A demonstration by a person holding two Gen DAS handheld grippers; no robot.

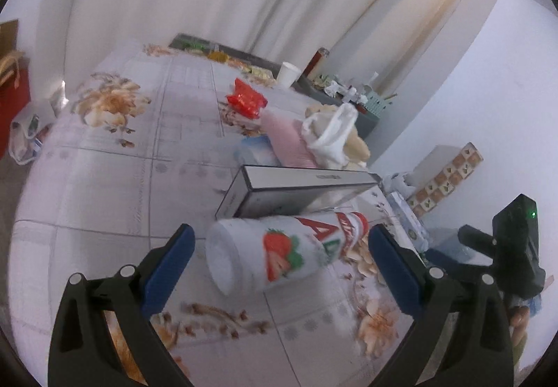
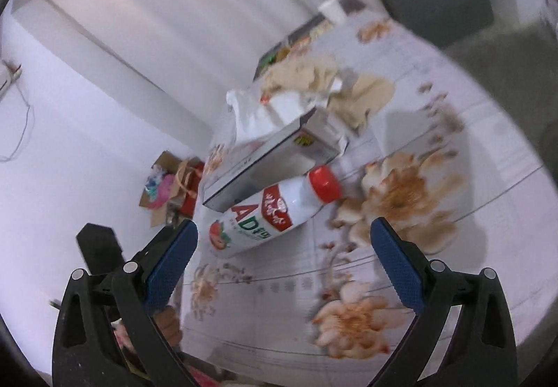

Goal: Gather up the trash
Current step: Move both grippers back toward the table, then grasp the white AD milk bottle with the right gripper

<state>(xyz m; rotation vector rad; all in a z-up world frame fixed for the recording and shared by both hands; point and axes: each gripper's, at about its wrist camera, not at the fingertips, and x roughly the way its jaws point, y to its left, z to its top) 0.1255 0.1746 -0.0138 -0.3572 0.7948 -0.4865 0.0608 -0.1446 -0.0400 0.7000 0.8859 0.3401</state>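
Both sets of jaws wide, holding nothing. Yogurt bottle (image 1: 279, 251) lies on its side on the bed (image 1: 104, 177), box (image 1: 296, 191) touching at 12 o'clock. Prob light, stiff, slick plastic; grab mid-body w/ left gripper (image 1: 279, 254), not the cap.

Bottle (image 1: 279, 252) lying on table (image 1: 104, 184), box (image 1: 296, 191) touching behind.
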